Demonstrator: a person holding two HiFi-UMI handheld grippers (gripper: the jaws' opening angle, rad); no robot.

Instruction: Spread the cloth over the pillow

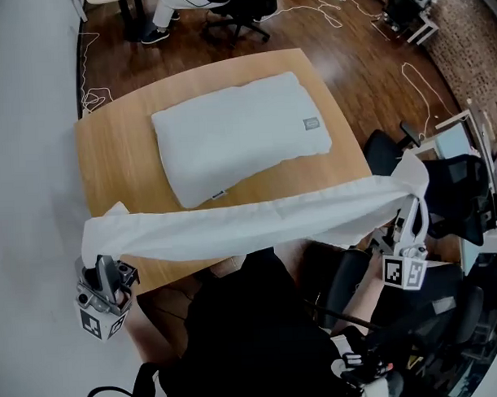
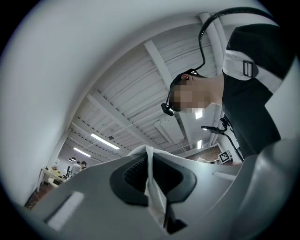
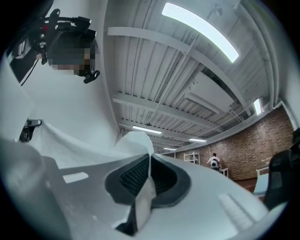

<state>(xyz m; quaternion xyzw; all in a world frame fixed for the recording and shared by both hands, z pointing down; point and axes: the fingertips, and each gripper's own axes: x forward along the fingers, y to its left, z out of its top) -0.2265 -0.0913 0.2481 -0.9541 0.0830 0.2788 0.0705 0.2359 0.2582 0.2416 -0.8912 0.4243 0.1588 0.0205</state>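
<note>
A white pillow (image 1: 238,135) lies on the wooden table (image 1: 116,149). A white cloth (image 1: 241,225) hangs stretched in a long band over the table's near edge, short of the pillow. My left gripper (image 1: 104,268) is shut on the cloth's left end, and a pinched fold of cloth (image 2: 153,187) shows between its jaws. My right gripper (image 1: 413,202) is shut on the right end, where a corner of cloth (image 3: 143,192) sticks up from the closed jaws. Both gripper views look up at the ceiling.
Black office chairs (image 1: 393,152) stand to the right of the table, another chair (image 1: 242,11) behind it. White cables (image 1: 415,78) trail on the wooden floor. A white wall (image 1: 27,161) runs along the left. The person's dark torso (image 1: 253,332) is close to the near edge.
</note>
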